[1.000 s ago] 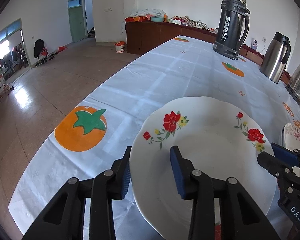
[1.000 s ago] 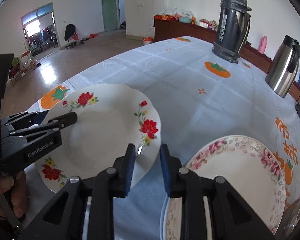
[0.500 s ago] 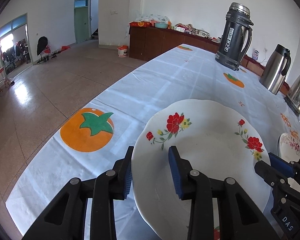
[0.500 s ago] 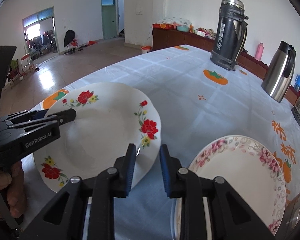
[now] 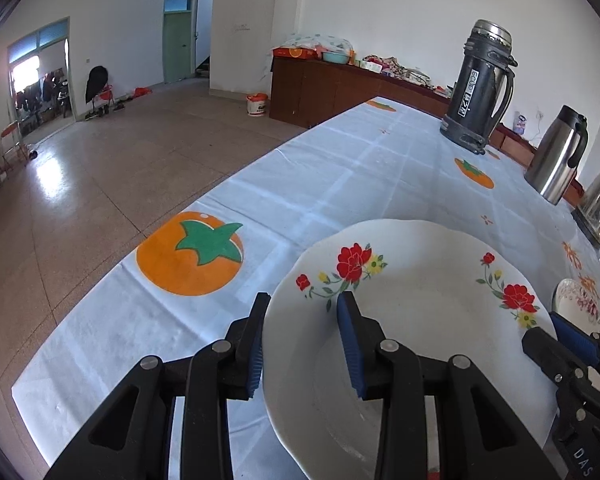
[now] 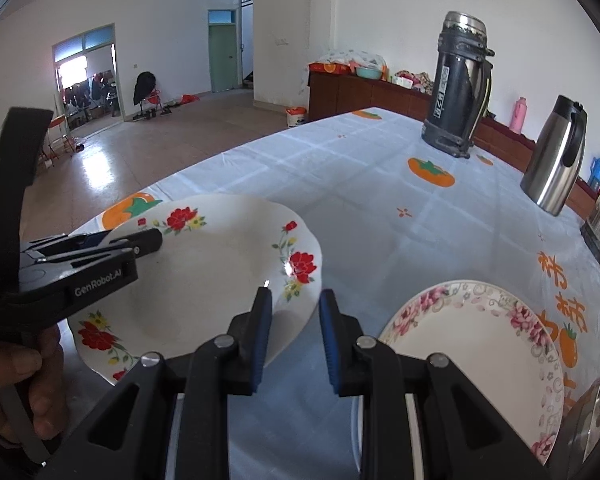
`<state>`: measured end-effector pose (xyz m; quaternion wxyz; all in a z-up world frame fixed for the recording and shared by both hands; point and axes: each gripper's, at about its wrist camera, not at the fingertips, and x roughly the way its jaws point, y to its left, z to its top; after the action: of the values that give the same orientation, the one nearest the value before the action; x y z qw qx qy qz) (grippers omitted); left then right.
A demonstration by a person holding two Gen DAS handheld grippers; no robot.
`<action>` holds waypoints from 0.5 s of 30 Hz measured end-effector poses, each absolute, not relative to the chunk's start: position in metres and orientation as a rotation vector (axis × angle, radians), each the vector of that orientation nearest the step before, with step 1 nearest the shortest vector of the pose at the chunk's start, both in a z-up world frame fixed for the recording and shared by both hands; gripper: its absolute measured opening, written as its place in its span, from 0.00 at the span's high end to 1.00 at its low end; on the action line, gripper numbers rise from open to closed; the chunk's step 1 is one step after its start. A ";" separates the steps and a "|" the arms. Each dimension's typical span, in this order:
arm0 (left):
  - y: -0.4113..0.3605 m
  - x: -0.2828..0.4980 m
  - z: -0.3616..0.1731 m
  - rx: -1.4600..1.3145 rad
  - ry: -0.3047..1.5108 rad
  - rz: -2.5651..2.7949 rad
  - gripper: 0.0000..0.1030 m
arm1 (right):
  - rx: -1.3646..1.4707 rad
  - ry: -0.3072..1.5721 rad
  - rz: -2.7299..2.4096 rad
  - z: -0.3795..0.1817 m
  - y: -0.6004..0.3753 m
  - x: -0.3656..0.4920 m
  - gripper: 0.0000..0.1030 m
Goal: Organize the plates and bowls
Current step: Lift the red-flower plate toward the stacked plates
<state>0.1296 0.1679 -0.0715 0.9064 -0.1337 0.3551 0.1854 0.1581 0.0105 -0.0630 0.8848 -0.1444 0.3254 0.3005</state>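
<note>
Left claw (image 5: 304, 304), left wrist view: lower centre of frame, fingers astride the near rim of the red-flowered plate (image 5: 420, 300), one pad under the edge and one on the inner face, pinching it. The plate fills the lower right, above the blue-white cloth of the desk (image 5: 340, 184). Right claw (image 5: 548, 328): at the plate's right edge, one finger on each side of the rim. Tall dark flask (image 5: 480, 88) and steel jug (image 5: 556, 156): upper right, upright, apart.

Right wrist view: the right claw sits at lower centre with a narrow gap, the plate's rim running into it. Whether the pads press cannot be told. The plate lies centre left and tilted, with the left claw on its left rim. Hand (image 6: 20, 380): lower left, on the grip. Pink-flowered plate (image 6: 472, 340): lower right, flat on the desk.
</note>
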 end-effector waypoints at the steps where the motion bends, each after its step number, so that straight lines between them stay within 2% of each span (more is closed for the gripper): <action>1: 0.166 0.130 -0.071 -0.263 0.730 0.386 0.65 | -0.299 0.677 0.626 -0.063 0.010 0.158 0.76; 15: 0.151 0.121 -0.056 -0.237 0.692 0.383 0.65 | -0.279 0.619 0.599 -0.052 -0.002 0.152 0.76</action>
<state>0.1210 0.1505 -0.0563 0.9160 -0.1154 0.3363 0.1859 0.1517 -0.0017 -0.0518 0.8993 -0.1347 0.2991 0.2892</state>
